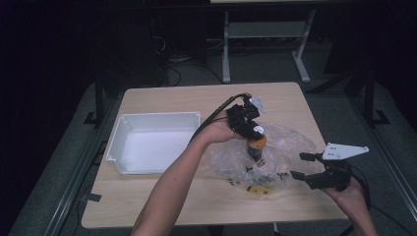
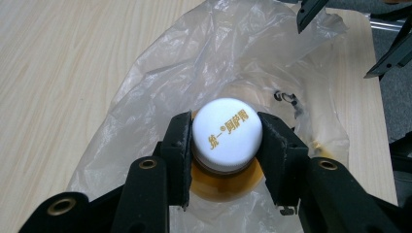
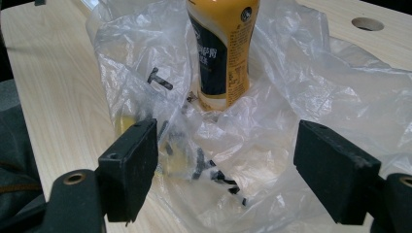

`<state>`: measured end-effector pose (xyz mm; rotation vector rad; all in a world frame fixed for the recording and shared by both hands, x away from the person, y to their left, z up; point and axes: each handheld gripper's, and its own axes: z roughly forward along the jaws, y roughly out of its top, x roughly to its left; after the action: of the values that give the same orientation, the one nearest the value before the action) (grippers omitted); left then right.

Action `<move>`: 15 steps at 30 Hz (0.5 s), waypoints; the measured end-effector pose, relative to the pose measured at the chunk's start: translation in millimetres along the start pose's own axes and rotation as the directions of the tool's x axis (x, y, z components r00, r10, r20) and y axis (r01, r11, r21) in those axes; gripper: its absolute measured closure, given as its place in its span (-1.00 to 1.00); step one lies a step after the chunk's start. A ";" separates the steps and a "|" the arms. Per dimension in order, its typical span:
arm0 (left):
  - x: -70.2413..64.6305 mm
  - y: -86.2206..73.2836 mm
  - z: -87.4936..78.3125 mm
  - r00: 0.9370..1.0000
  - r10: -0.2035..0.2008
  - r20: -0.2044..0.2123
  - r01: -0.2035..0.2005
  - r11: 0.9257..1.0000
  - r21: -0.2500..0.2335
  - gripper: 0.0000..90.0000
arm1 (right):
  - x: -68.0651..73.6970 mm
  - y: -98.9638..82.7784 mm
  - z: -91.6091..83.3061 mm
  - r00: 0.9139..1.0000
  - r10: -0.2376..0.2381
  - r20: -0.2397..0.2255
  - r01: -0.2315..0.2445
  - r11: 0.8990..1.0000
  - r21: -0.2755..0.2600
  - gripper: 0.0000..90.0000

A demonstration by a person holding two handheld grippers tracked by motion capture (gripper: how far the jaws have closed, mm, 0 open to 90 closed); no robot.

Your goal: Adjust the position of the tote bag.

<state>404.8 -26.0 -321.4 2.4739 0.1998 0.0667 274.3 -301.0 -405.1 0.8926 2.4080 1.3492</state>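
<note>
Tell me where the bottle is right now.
In the high view the bottle stands upright right of the white tray, inside the clear plastic bag; the left gripper clamps its white cap.

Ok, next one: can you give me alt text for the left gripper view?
Seen from above, the left gripper has its two black fingers clamped on the white cap of an orange bottle, which stands in a crumpled clear plastic bag on a light wooden table.

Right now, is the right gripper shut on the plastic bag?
No, the right gripper is open, its fingers standing apart on either side of the plastic bag.
</note>
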 end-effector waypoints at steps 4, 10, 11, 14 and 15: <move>0.1 -0.4 -0.4 1.000 0.001 0.002 -0.001 1.000 0.002 0.31 | -0.3 0.0 0.0 1.000 -0.001 0.000 0.001 1.000 0.002 -0.48; 0.1 -0.8 -1.0 1.000 0.007 0.006 -0.007 1.000 0.004 0.31 | -0.5 -0.3 2.1 1.000 0.002 -0.002 -0.002 1.000 0.002 -0.48; 0.0 -0.8 -1.1 1.000 0.002 0.009 -0.002 1.000 0.006 0.31 | -0.5 -0.3 2.1 1.000 0.002 -0.002 -0.002 1.000 0.002 -0.48; 0.0 -0.8 -1.5 1.000 0.002 0.008 -0.002 1.000 0.010 0.32 | -0.7 -0.2 3.4 1.000 0.001 -0.005 -0.001 1.000 0.002 -0.48; 0.0 -0.8 -1.5 1.000 0.002 0.008 -0.002 1.000 0.010 0.32 | -0.7 -0.2 3.4 1.000 0.001 -0.005 -0.001 1.000 0.002 -0.48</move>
<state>404.6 -24.4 -320.7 2.4838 0.1949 0.0574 276.4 -299.2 -407.2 0.8920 2.4133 1.3512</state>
